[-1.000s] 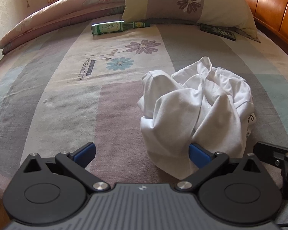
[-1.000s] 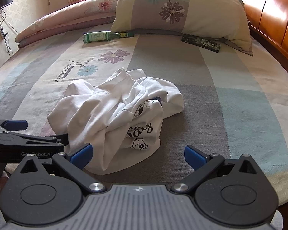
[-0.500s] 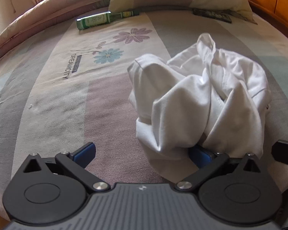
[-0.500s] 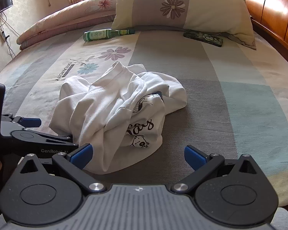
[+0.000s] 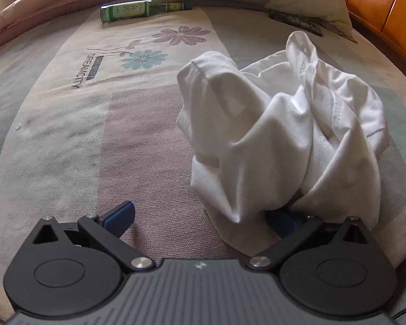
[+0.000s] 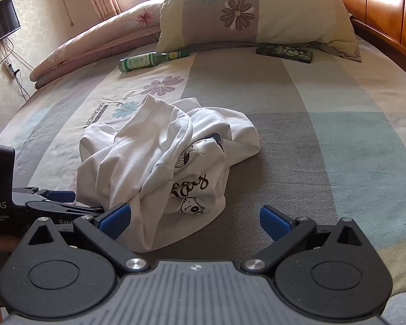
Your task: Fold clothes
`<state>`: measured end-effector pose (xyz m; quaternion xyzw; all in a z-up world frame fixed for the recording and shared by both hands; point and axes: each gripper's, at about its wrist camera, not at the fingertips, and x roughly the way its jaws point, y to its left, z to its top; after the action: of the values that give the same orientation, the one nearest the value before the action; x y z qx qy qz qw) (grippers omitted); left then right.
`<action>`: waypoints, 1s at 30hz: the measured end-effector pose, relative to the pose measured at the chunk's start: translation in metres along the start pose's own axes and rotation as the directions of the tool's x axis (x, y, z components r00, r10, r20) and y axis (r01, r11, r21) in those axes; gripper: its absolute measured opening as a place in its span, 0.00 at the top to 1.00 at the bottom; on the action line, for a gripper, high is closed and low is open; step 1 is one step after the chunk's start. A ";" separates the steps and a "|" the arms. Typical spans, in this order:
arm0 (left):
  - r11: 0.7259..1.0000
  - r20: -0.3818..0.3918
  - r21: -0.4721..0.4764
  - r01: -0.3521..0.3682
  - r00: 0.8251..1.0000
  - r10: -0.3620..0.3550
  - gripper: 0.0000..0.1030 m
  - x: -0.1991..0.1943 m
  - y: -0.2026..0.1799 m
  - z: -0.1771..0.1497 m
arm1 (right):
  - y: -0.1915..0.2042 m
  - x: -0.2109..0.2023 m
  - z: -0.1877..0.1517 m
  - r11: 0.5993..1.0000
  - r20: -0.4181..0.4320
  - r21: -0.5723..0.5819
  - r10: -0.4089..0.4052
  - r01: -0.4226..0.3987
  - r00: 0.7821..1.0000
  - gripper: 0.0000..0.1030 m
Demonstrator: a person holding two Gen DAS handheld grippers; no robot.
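The white T-shirt (image 5: 284, 140) lies crumpled in a heap on the bedsheet (image 5: 149, 176), near the edge closest to us, and we count just one garment. Our left gripper (image 5: 200, 216) has pushed in low since a second ago: then its right-hand pad sat clear at the hem, now that pad is tucked under the near fold of cloth while the other pad stands bare on the sheet — jaws spread, nothing pinched. Our right gripper (image 6: 195, 216) is also spread wide, hovering just short of the printed front, its left pad touching or just beside the fabric; it has barely moved. We judge the first grasp is being set up — folding itself has not begun, and the shirt must first be spread flat. Further off lie one green bottle (image 6: 146, 61) and one dark flat case (image 6: 284, 52), both well apart from the shirt, then one flowered pillow (image 6: 257, 10) and a rolled quilt (image 6: 94, 40).
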<state>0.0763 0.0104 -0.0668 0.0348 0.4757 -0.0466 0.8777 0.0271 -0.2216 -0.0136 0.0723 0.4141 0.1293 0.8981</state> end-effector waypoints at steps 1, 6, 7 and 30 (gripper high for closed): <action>0.999 0.011 0.026 -0.019 1.000 0.019 0.00 -0.003 -0.003 0.002 | -0.001 -0.002 -0.001 1.000 0.005 0.003 -0.001 0.001 1.000 0.00; 0.991 0.094 0.060 -0.119 0.989 0.113 0.00 -0.022 0.003 0.012 | -0.003 -0.007 -0.003 1.000 0.022 0.021 -0.005 0.004 1.000 0.00; 0.991 0.092 0.040 -0.127 0.988 0.123 0.00 -0.023 0.010 0.014 | -0.003 -0.007 -0.002 1.000 0.021 0.018 -0.008 0.007 1.000 0.00; 0.998 0.211 -0.023 -0.065 0.975 0.069 0.01 -0.069 0.068 0.020 | 0.058 0.046 0.022 0.954 -0.032 -0.294 0.048 -0.055 0.998 0.00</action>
<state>0.0628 0.0792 0.0030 0.0389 0.3783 -0.0167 0.9247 0.0623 -0.1529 -0.0191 -0.0533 0.3990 0.2139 0.8900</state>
